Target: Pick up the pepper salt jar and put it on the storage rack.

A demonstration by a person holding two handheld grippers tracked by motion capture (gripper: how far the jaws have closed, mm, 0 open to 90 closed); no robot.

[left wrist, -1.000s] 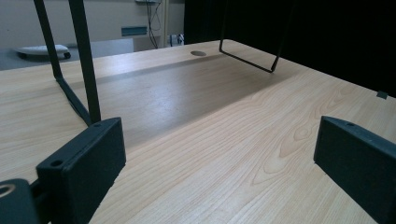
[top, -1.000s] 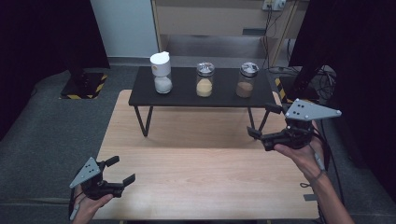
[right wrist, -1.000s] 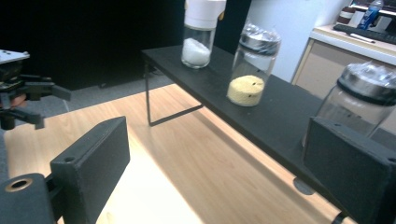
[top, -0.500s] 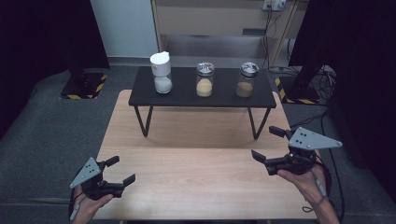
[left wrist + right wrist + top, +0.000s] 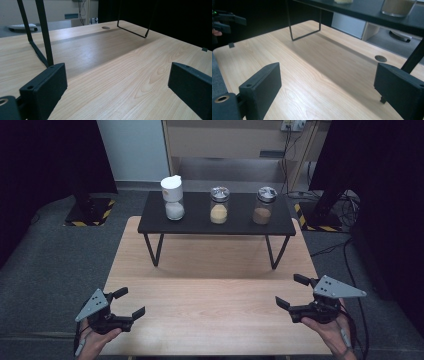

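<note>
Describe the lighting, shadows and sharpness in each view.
High view: dim, dark at both sides; the black shelf casts a soft shadow on the wooden table; the jars look slightly soft. Left gripper view: bright sheen on the wood grain, near jaws blurred. Right gripper view: shelf shadow band across the table, background dark at left.

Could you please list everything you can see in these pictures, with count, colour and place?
Jars: three on the black shelf; white-lidded jar with white contents at left, silver-lidded jar with yellow contents in the middle, silver-lidded jar with brown contents at right.
Black shelf: one, on thin black legs, at the far end of the table.
Wooden table: one, light wood, centre.
Cabinet: one, pale wood, behind the table.
Left gripper: one, black with grey plate, near left corner, jaws open and empty.
Right gripper: one, black with grey plate, near right corner, jaws open and empty.
</note>
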